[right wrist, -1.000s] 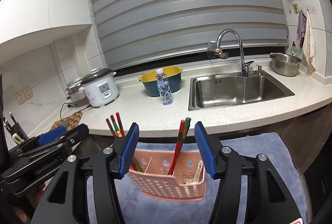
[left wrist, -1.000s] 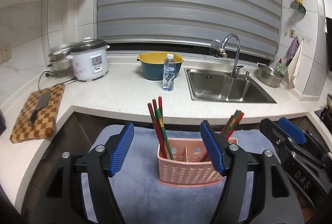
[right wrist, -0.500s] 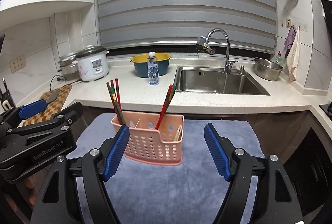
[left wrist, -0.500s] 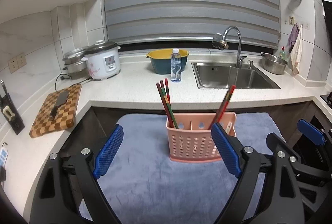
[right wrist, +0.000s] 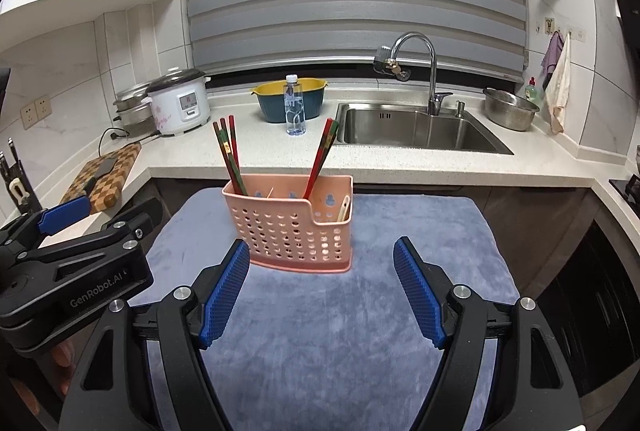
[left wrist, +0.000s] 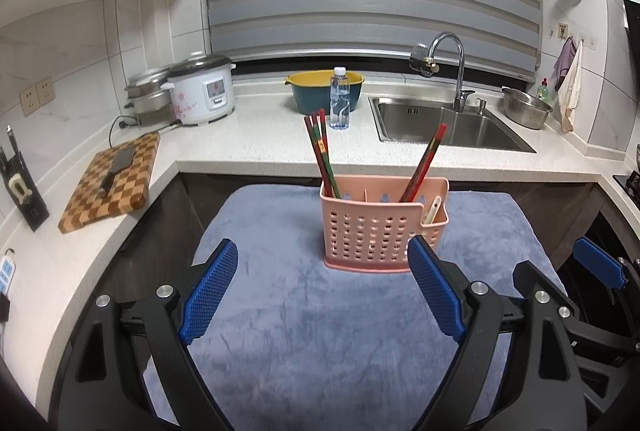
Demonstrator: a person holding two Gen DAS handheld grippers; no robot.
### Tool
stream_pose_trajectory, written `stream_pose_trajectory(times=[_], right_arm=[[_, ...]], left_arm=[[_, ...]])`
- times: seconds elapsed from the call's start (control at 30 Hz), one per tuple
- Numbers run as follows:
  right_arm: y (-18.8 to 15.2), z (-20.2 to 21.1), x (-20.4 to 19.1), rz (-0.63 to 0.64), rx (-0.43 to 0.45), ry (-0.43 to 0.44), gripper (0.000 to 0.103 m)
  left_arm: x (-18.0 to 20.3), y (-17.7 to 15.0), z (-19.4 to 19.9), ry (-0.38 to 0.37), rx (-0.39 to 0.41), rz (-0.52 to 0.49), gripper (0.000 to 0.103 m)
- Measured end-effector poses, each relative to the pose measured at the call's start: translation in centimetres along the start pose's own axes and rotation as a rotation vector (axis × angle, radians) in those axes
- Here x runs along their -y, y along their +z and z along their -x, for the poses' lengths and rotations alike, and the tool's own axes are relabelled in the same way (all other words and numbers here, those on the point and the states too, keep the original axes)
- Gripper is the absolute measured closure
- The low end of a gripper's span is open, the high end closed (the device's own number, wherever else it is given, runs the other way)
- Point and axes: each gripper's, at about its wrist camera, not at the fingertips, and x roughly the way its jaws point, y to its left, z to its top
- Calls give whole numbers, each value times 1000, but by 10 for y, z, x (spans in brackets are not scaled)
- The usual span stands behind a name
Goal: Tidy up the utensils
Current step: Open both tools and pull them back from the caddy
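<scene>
A pink perforated utensil caddy (left wrist: 376, 231) stands on a blue-grey cloth mat (left wrist: 320, 331); it also shows in the right wrist view (right wrist: 292, 231). Red-and-green chopsticks (left wrist: 320, 155) lean in its left compartment, another pair (left wrist: 424, 163) in the middle, and a pale utensil handle (left wrist: 433, 209) sits in the low right pocket. My left gripper (left wrist: 322, 289) is open and empty, in front of the caddy. My right gripper (right wrist: 322, 285) is open and empty, also in front of the caddy. Each gripper shows at the edge of the other's view.
Behind the mat runs a white counter (left wrist: 260, 139) with a rice cooker (left wrist: 200, 89), a yellow-and-blue basin (left wrist: 326, 91), a water bottle (left wrist: 340, 99), a sink (left wrist: 448, 123) and a steel bowl (left wrist: 526, 107). A checkered cutting board with a cleaver (left wrist: 112, 183) lies at the left.
Both grippers have pulled back from the caddy and opened wider. The caddy now stands farther ahead of the fingers instead of between them.
</scene>
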Motion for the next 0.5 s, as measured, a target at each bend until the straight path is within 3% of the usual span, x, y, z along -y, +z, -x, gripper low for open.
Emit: stream_pose_trajectory(times=[0.2,0.5], right_arm=[[-13,-1,-3,5,-45,-2,31],[-24,2,-8,17,-64,-15,22]], left_arm=[[-3,-11,-1,5,-29,8,20],[-9,-24,-2,17,-65,23,18]])
